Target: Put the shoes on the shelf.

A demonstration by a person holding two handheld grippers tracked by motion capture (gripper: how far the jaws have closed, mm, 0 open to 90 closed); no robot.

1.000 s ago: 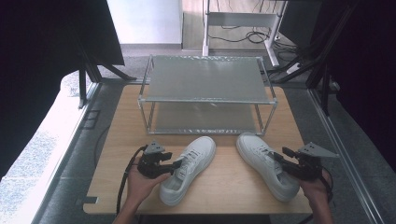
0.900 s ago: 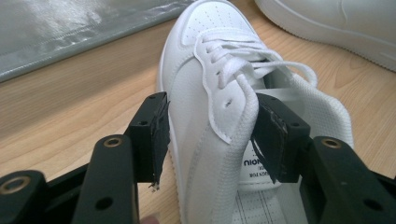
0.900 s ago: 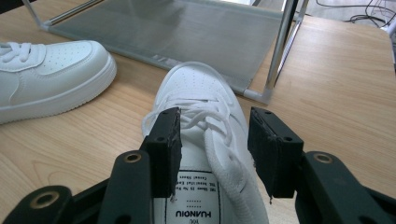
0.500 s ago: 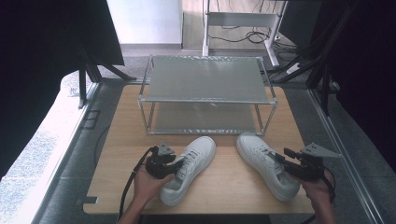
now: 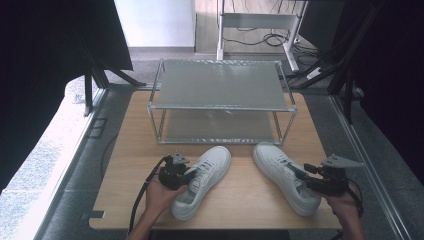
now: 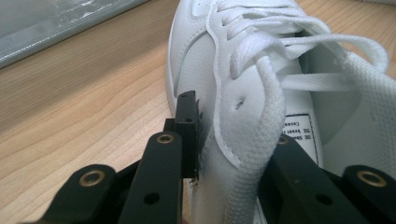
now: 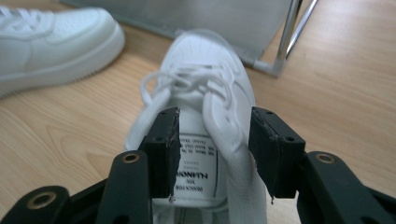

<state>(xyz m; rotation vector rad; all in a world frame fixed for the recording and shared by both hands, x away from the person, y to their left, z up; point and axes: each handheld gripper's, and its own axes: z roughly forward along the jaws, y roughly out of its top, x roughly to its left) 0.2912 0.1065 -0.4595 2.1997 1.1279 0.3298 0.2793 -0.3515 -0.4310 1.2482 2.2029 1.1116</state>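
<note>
Your left gripper [image 5: 190, 178] had just been closing, and its jaws pinched the side wall of the left white sneaker [image 5: 202, 181] lying mid-table. Your right gripper [image 7: 215, 140] straddled one side wall of the right white sneaker [image 7: 210, 93], near the wire shelf rack [image 5: 220, 102], jaws part open; I couldn't tell if its pads pressed.

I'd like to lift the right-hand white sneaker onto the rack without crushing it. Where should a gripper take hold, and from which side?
Take the right sneaker by one side wall of its collar beside the tongue, coming from the heel end, as the right gripper is placed. The shoe stands upright on the table, its opening faces up, and that rim is thin enough for two jaws, one inside and one outside.
</note>
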